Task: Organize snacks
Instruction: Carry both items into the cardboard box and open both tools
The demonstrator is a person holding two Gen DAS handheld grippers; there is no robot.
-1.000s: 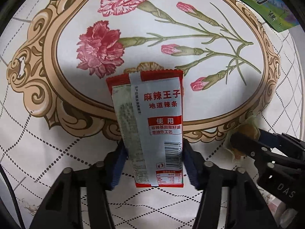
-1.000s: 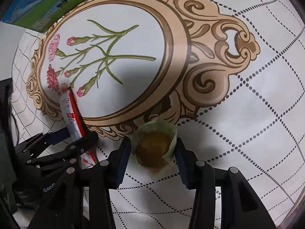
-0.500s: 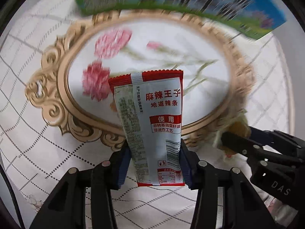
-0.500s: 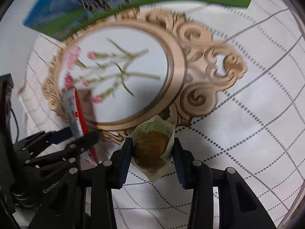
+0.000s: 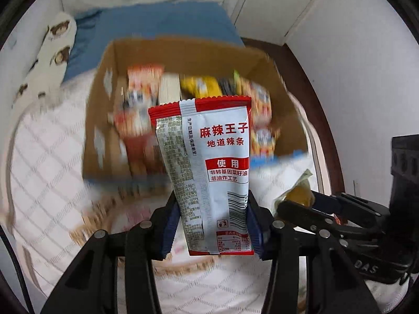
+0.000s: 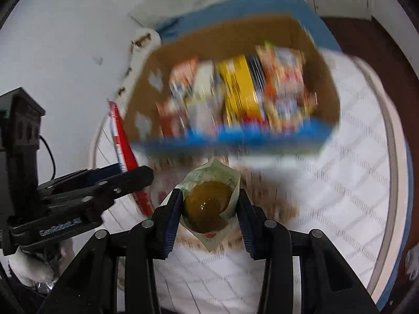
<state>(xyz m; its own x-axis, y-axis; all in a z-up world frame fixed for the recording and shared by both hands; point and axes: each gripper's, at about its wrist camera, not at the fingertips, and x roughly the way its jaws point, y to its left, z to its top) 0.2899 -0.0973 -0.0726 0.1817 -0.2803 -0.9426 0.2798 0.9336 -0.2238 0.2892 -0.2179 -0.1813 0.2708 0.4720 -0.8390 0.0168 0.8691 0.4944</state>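
Cardboard box [image 5: 183, 52] open-topped beyond both held snack packets.

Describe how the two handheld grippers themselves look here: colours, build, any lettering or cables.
Both are black plastic two-finger tools with silver pivot screws and ribbed dark blue pads. In the right wrist view the left gripper carries pale lettering on its side, too blurred to read surely, with a thin black cable behind it. In the left wrist view the right gripper shows pale letters "DAS".

The snack box [image 5: 183, 52] stands on the bench [image 5: 47, 162] ahead of both tongs, packets upright inside. The left tongs [image 5: 213, 225] grip a sachet [image 5: 209, 172]; just right, the right tongs [image 6: 208, 213] grip a pastry [image 6: 207, 206].
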